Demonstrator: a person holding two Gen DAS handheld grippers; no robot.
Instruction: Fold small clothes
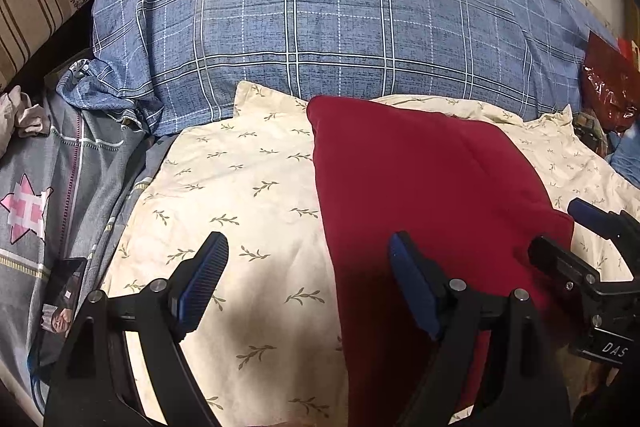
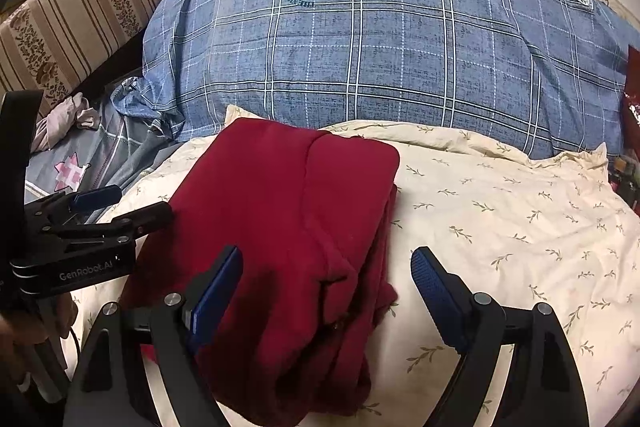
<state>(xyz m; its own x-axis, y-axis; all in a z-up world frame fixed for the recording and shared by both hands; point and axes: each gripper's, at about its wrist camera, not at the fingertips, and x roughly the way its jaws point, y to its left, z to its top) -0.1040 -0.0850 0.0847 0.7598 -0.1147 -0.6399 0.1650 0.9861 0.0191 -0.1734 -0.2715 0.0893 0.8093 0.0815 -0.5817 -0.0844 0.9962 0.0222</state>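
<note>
Red garment (image 2: 288,227): folded, lying on cream leaf-print bedding (image 2: 500,219). Looks soft, thick, light, floppy; best pinched through stacked layers at an edge. Left gripper (image 1: 308,283), right gripper (image 2: 326,291): spread apart, empty.

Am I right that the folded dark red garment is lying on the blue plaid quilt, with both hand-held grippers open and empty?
Not quite. The folded dark red garment lies on the cream leaf-print sheet; the blue plaid quilt is bunched up behind it. The right wrist view shows this plainly. The rest holds: the left hand-held gripper and right hand-held gripper are both open and empty.
</note>
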